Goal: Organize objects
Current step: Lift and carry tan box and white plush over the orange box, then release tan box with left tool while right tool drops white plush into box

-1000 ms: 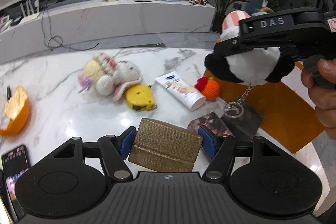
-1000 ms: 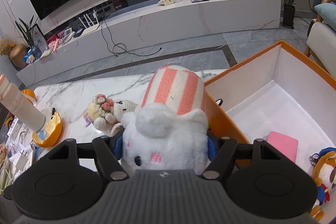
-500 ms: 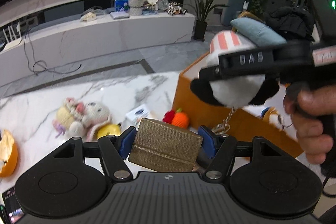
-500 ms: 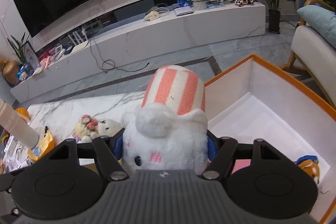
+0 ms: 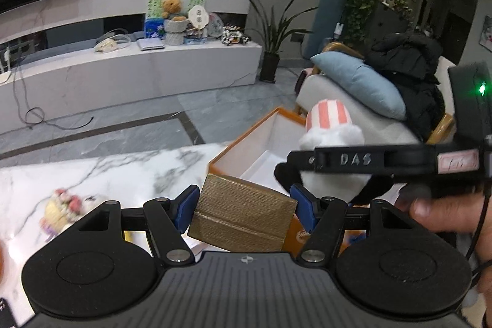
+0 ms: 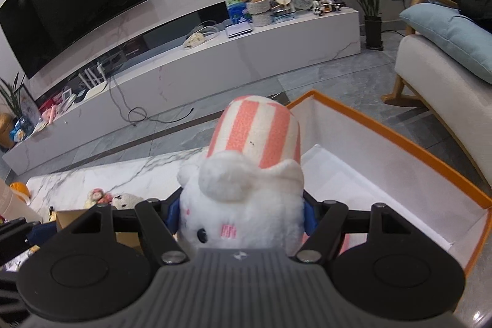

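Observation:
My left gripper (image 5: 244,212) is shut on a gold ribbed box (image 5: 243,214) and holds it above the marble table near the left wall of the orange box (image 5: 246,140). My right gripper (image 6: 241,212) is shut on a white plush toy (image 6: 243,199) with a pink-striped hat and black limbs. It holds the toy above the orange box's white inside (image 6: 384,174). The right gripper and the toy (image 5: 332,137) also show at the right of the left wrist view.
A pale plush doll (image 5: 66,205) lies on the marble table (image 5: 107,174) at the left; it also shows in the right wrist view (image 6: 117,199). A white armchair (image 6: 446,82) with a blue cushion stands past the box. A white TV bench (image 5: 123,73) runs along the far wall.
Both grippers have swung right and up with their loads, from over the table toward the orange box. The tape measure, tube and knitted fruit have dropped out of the left view.

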Demonstrator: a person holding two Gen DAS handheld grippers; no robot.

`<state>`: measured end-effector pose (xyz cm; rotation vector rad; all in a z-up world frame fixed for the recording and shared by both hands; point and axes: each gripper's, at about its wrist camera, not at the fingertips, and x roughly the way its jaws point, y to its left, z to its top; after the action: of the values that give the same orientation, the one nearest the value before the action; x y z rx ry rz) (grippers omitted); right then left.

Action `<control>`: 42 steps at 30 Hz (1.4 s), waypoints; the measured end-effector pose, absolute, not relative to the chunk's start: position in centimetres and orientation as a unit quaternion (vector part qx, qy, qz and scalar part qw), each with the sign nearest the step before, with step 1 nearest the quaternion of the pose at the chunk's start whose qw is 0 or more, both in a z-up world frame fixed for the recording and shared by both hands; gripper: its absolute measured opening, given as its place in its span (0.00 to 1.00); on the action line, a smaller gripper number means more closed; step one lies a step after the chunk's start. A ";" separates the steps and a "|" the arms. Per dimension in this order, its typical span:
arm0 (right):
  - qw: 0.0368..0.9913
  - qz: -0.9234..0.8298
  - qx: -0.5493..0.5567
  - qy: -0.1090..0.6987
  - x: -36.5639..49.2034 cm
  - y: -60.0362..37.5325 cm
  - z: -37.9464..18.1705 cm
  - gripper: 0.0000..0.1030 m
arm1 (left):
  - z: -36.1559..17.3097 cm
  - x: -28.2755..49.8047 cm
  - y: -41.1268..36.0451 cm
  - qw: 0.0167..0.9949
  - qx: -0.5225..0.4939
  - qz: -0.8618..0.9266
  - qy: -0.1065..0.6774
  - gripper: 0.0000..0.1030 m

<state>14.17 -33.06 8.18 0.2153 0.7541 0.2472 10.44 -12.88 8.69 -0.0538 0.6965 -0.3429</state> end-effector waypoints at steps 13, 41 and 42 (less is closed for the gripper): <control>0.921 0.068 0.170 0.343 15.3 -39.9 8.6 0.70 | 9.7 12.8 -18.6 0.919 -0.033 -0.214 0.329 0.74; 0.904 0.018 0.099 0.416 18.4 -43.4 2.6 0.70 | 0.3 14.0 -27.3 0.880 0.054 -0.242 0.406 0.74; 0.903 0.019 0.096 0.418 18.5 -43.2 2.5 0.70 | 0.1 14.0 -27.4 0.878 0.055 -0.243 0.408 0.74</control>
<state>18.49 -43.25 2.52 0.1994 0.8641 0.0395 13.98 -27.44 0.06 0.1151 0.8509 -0.5071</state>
